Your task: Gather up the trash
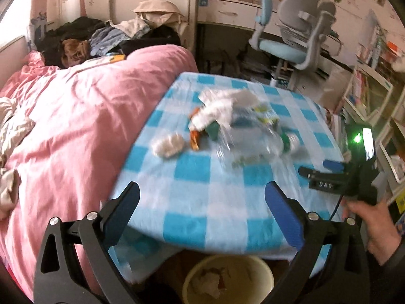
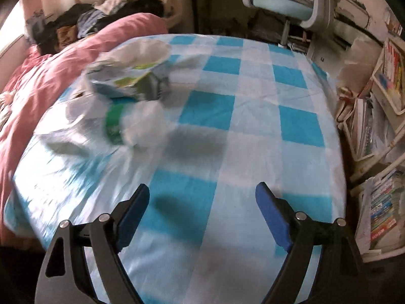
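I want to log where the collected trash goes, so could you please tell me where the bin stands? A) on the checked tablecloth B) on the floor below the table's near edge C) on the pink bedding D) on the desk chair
B: the left wrist view shows the cream bin, crumpled paper inside, below the near edge of the table.

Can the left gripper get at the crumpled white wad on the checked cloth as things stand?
Probably yes. The left gripper is open and empty, and the crumpled white wad lies alone on the near left edge of the trash pile, with only bare checked cloth between them. The right gripper is off to the side.
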The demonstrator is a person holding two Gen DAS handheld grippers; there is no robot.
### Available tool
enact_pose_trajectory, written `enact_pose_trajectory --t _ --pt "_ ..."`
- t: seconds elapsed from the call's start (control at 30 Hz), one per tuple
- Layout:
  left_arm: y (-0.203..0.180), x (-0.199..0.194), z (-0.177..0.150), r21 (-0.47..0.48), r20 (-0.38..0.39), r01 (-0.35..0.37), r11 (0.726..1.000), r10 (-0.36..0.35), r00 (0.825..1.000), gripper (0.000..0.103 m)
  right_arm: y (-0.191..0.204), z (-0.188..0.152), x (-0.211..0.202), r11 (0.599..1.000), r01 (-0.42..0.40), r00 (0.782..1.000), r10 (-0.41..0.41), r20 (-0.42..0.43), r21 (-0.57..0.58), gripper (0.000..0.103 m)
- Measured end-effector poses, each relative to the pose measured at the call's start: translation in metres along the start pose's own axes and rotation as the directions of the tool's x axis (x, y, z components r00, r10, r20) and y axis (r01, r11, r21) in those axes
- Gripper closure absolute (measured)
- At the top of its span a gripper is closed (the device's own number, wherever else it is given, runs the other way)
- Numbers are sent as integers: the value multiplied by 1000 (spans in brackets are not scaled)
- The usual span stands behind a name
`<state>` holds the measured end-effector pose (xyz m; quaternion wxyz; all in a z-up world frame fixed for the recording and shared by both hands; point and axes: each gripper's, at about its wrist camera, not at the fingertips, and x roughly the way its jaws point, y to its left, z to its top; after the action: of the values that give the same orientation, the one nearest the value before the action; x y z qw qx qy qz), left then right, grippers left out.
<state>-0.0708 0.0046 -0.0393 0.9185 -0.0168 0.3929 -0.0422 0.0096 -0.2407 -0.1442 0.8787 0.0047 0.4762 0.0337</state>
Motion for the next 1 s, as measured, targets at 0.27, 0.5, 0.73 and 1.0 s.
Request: enact_pose_trajectory --t 0.27,0.5,0.73,1.0 --pt "11 24 45 -74 28 -51 996 53 998 7 1 32 30 999 -3 1000 3 2 -54 6" --pt "28 34 45 -165 -21 -37 986 34 999 7 7 27 28 999 1 1000 -1 4 -54 6" --pt "29 39 35 -203 -46 -5 979 -5 999 7 7 27 27 999 1 1000 -1 5 -54 6" --pt "20 29 27 -152 -37 26 988 -32 999 7 6 28 28 999 1 1000 -1 5 -54 6"
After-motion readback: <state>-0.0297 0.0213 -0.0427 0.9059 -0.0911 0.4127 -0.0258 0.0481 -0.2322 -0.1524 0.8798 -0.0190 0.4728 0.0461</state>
